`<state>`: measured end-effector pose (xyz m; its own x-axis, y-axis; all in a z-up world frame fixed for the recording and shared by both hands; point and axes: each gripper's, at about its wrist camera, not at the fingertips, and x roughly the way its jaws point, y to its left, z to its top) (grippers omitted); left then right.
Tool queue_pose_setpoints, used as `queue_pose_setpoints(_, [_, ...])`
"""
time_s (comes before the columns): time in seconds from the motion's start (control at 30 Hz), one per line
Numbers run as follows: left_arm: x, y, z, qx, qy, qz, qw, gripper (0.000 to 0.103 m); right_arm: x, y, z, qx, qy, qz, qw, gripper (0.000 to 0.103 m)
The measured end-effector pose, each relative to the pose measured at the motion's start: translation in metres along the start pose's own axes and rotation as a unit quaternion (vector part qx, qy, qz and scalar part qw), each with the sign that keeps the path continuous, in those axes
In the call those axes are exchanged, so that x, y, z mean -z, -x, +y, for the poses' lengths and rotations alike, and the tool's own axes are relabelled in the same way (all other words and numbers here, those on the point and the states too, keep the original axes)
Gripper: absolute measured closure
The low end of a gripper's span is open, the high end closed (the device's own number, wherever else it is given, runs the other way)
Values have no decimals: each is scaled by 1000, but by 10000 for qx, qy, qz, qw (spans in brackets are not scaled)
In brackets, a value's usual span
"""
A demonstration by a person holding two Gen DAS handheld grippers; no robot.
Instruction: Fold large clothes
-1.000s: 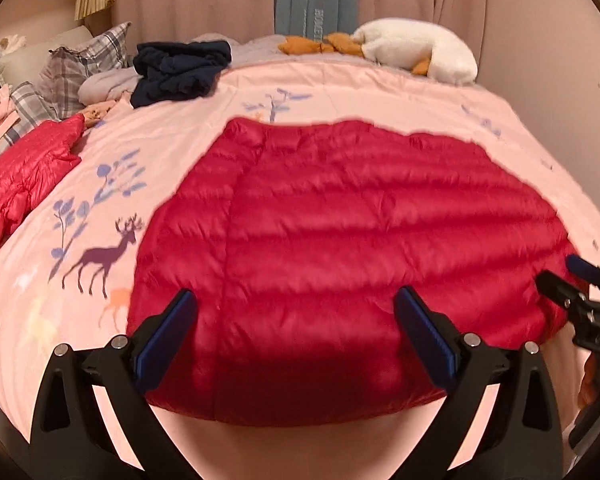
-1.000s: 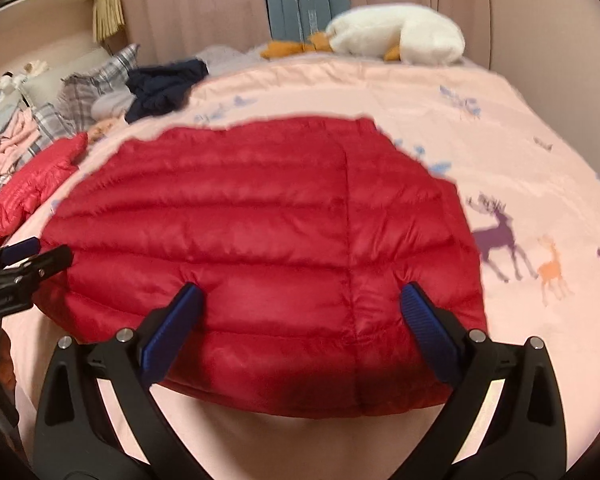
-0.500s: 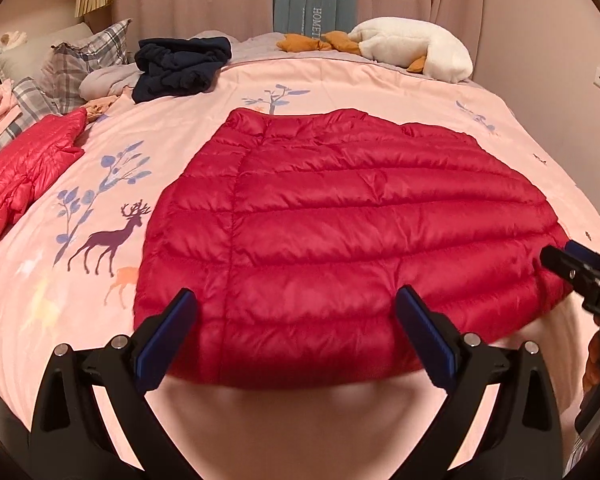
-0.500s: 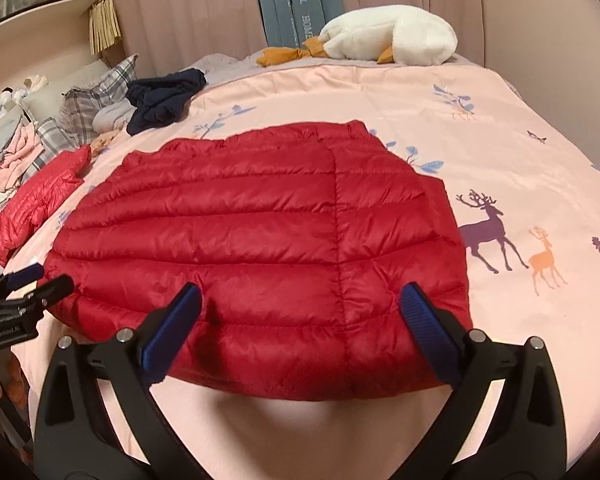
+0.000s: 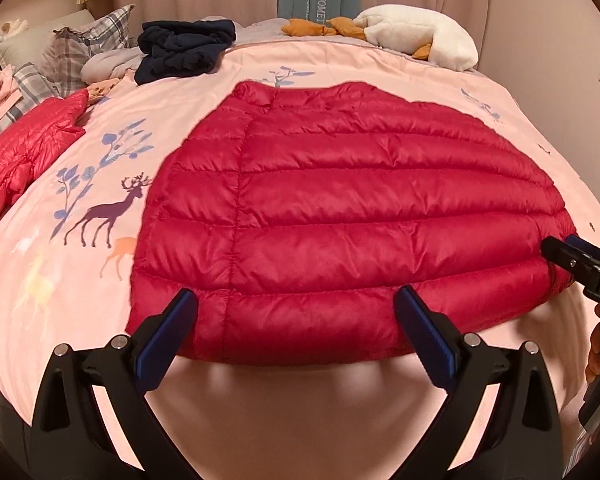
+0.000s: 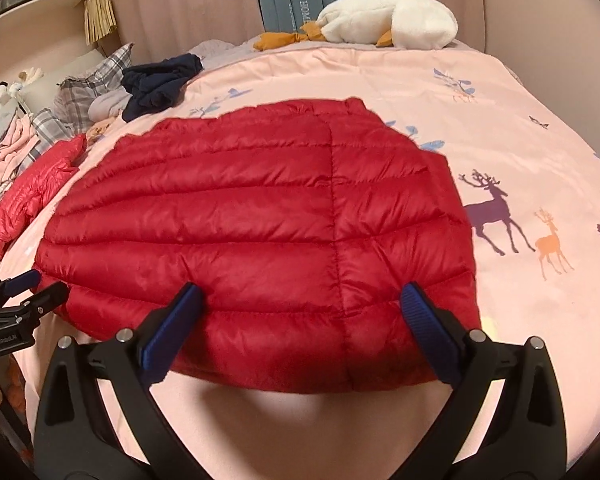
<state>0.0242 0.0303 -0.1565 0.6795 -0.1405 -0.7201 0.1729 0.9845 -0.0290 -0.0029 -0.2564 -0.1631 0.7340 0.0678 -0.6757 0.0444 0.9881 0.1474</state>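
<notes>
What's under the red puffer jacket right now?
The red puffer jacket lies flat on the pink deer-print duvet. Anything beneath the jacket itself is covered and cannot be seen.

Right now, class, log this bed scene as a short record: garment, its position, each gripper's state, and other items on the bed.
garment: red puffer jacket, quilted
position: spread flat on the pink bedspread, hem toward the cameras
left gripper: open, at the hem, holding nothing
right gripper: open, at the hem, holding nothing
other items: navy clothes, second red jacket, white plush goose
</notes>
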Motion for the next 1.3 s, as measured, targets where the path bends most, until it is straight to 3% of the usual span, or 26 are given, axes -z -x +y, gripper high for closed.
queue_pose_setpoints(0.63, [12, 5, 16, -234, 79, 53, 9997, 3, 14, 13, -9, 87, -6, 93, 9999, 2])
queue_pose_setpoints(1.3, [18, -2, 28, -185, 283, 252, 9991, 3, 18, 6, -16, 69, -102, 305, 9995, 2])
